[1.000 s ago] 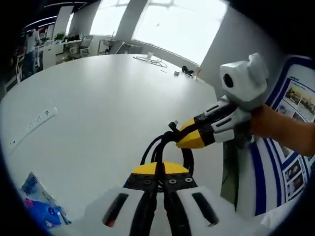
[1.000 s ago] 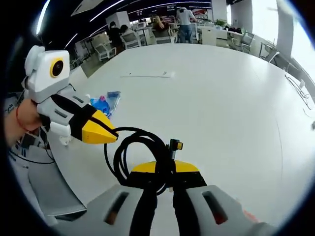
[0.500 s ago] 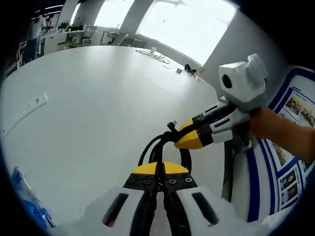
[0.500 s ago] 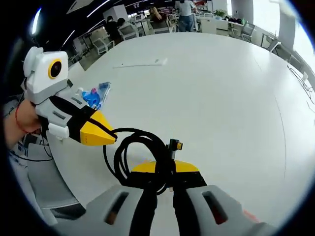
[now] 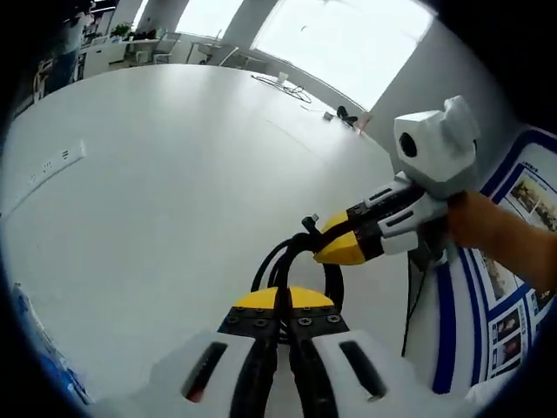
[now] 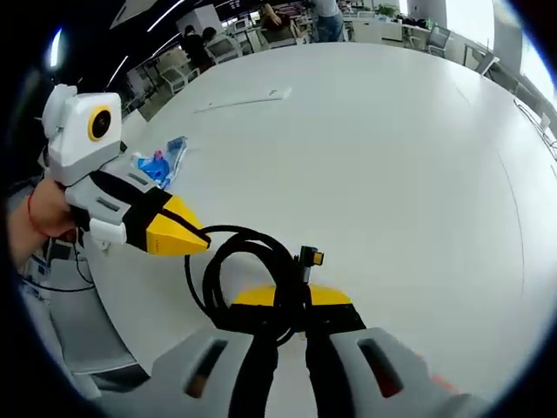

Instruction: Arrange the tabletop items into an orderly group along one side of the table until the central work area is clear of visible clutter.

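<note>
Both views have swung a little while the grip looks unchanged: left gripper [image 5: 280, 306] and right gripper [image 6: 291, 300] clamp the black cable coil [image 6: 246, 277] near the table's [image 6: 392, 157] edge. Lower together, release evenly.

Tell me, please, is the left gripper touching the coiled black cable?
Touching: in the right gripper view, the left gripper has its yellow tips closed on the coiled black cable.
</note>
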`<state>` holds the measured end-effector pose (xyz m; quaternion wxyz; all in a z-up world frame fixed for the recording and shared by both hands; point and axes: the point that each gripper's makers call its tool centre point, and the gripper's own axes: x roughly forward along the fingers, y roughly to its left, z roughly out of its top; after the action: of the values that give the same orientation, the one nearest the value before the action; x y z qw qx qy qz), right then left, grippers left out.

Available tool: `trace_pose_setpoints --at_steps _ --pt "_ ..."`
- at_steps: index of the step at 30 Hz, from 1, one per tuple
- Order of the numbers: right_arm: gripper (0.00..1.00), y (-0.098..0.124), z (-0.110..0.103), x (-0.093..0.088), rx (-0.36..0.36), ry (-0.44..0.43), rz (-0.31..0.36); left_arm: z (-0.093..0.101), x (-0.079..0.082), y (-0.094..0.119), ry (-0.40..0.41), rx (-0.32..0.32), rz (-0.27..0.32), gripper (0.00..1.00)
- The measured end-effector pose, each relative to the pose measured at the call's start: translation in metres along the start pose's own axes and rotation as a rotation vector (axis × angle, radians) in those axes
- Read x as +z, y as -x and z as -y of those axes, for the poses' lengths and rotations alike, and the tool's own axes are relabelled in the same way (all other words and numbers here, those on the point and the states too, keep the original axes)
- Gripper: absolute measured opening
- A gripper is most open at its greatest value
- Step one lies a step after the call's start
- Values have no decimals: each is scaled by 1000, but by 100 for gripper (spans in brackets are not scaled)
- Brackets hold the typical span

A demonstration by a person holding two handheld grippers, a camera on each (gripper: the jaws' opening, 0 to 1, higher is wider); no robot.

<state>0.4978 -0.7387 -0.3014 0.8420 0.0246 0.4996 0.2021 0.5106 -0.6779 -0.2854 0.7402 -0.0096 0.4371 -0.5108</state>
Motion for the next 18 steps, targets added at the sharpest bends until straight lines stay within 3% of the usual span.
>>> trace_pose_setpoints --at_steps 18 --pt "9 -15 11 -8 -26 -16 -4 -15 -6 -20 19 15 -17 0"
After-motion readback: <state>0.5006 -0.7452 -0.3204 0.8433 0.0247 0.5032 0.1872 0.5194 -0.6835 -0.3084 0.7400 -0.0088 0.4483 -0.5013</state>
